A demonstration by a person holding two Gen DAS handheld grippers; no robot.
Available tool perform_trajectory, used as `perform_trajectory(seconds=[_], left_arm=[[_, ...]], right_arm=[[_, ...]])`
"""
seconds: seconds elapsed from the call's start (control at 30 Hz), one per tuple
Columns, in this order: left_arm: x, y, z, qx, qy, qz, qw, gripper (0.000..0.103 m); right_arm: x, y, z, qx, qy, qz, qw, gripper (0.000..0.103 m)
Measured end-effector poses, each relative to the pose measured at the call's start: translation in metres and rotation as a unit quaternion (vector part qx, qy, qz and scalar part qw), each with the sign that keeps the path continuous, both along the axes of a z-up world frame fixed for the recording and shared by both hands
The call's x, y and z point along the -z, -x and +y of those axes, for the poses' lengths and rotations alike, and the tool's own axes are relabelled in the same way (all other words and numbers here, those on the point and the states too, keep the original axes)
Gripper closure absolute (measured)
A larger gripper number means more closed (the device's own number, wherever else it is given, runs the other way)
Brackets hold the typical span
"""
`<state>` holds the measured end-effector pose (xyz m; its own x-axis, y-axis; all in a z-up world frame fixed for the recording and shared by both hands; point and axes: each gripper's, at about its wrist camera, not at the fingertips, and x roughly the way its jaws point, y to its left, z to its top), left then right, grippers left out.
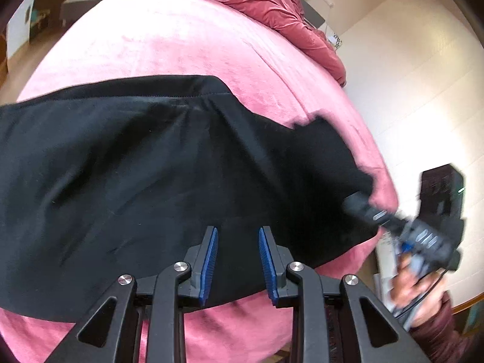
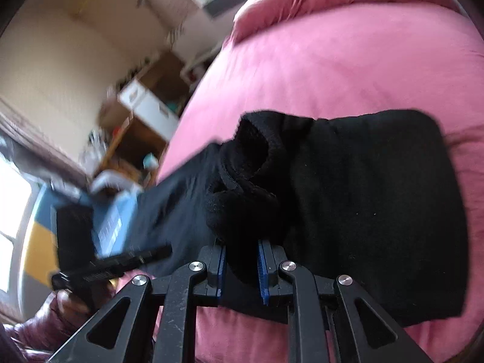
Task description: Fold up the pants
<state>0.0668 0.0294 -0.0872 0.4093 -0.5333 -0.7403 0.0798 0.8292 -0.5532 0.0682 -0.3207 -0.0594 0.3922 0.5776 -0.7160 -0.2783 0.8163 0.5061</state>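
While black pants (image 1: pixel 136 181) lie across a pink bedspread (image 1: pixel 169 45), the R gripper (image 2: pixel 241 267) clamps a bunched fabric end & the L gripper (image 1: pixel 238 264) hovers w/ jaws apart, holding nothing.

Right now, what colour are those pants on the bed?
Plain black pants, clearest in the left wrist view.

Both tongs share one build. The left tongs (image 1: pixel 238 260) have matte black linkage arms with triangular cut-outs, round silver pivot screws, and ribbed blue pads (image 1: pixel 209 267) lining the fingers. The right tongs (image 2: pixel 242 267) match, their black arms lightly scuffed. The right hand (image 1: pixel 419 287) shows bare skin, a dark maroon sleeve (image 1: pixel 438 329) and a thin black cable.
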Motion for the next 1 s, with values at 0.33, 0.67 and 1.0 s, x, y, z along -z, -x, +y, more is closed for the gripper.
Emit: perform_trajectory(seconds=[0.33,0.67,1.0], left_arm=[[0.008,-0.033,-0.017,0.009,0.087,0.039,0.9954,0.066],[0.020,-0.067,-0.048,0.017,0.135,0.102,0.9854,0.032],[0.032,-0.081,-0.079,0.017,0.105,0.147,0.9834,0.030]], right_arm=[[0.044,0.011,0.051,-0.057,0.115,-0.001,0.992,0.081],[0.015,0.049,0.029,-0.106,0.038,-0.020,0.993,0.047],[0.016,0.089,-0.107,0.113,0.058,0.017,0.992,0.047]])
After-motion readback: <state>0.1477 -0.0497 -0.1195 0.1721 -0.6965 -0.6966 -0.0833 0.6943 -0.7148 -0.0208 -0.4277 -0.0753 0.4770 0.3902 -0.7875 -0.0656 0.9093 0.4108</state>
